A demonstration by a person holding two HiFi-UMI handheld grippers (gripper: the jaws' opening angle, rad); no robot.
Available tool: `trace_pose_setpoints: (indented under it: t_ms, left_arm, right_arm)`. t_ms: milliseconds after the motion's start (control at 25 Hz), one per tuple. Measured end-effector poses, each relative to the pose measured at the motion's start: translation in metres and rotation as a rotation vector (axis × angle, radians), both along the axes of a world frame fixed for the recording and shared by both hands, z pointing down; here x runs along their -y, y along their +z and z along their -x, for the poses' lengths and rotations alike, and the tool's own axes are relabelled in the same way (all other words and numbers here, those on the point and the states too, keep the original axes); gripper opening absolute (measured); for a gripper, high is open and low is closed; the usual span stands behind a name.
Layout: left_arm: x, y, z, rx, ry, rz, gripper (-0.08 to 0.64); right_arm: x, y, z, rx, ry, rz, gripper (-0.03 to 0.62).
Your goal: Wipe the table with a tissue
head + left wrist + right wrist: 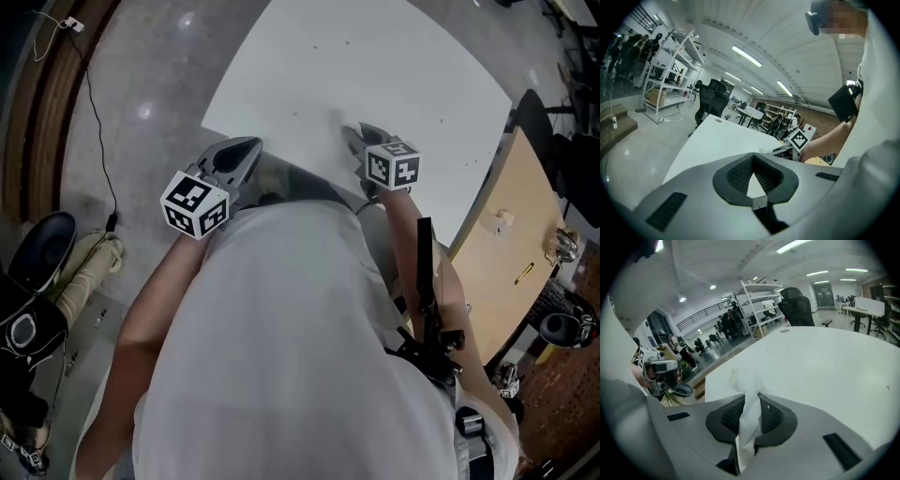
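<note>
The white table [375, 56] fills the top of the head view. My right gripper [359, 139] is over its near edge, shut on a white tissue [749, 420]. The tissue is pinched between the pads, and a crumpled tuft pokes out past the tips above the table [825, 366]. My left gripper [239, 157] hovers at the table's near left edge, shut with nothing in it [753, 156]. Only the table [722, 140] shows through the small gap behind its tips. The right gripper's marker cube [799, 139] appears ahead in the left gripper view.
A black office chair [712, 101] stands at the table's far side, with white shelving [670, 70] beyond it. A wooden board [525, 216] lies right of the table. A cable [94, 112] runs over the grey floor at the left. My torso hides the table's near edge.
</note>
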State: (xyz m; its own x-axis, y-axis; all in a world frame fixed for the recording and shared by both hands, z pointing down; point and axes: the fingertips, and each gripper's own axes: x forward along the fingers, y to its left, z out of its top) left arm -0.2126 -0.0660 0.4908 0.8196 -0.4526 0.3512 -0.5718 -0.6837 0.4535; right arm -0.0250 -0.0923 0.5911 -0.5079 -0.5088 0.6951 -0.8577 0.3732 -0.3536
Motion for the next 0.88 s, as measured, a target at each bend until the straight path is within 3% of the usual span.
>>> trace_pose_setpoints:
  t_ms: [80, 160, 240, 320, 480, 680, 800, 880]
  left_arm:
    - [-0.002, 0.000, 0.006, -0.001, -0.020, 0.006, 0.005]
    - [-0.004, -0.001, 0.013, -0.002, -0.045, 0.008, 0.005]
    - [-0.005, -0.003, 0.020, -0.006, -0.073, 0.010, 0.006]
    - [-0.007, -0.006, 0.026, -0.007, -0.096, 0.009, 0.006]
    - [-0.004, -0.010, 0.036, -0.004, -0.138, 0.002, 0.006]
    - [-0.009, -0.011, 0.052, -0.005, -0.198, 0.001, 0.006]
    - [-0.014, -0.008, 0.064, -0.003, -0.227, 0.015, 0.005]
    - [-0.016, -0.004, 0.074, -0.003, -0.241, 0.021, 0.006]
  right_arm:
    - [0.005, 0.005, 0.003, 0.098, 0.070, 0.076, 0.043]
    - [0.016, 0.000, 0.015, 0.272, 0.170, 0.138, 0.043]
    - [0.031, -0.008, 0.023, 0.355, 0.223, 0.139, 0.043]
    - [0.044, -0.012, 0.025, 0.257, 0.192, 0.097, 0.043]
    - [0.073, -0.005, 0.022, -0.105, 0.040, -0.032, 0.043]
    - [0.081, 0.014, 0.041, -0.395, -0.166, -0.123, 0.043]
    - [0.075, 0.020, 0.053, -0.529, -0.244, -0.167, 0.043]
    - [0.069, 0.021, 0.069, -0.540, -0.285, -0.182, 0.043]
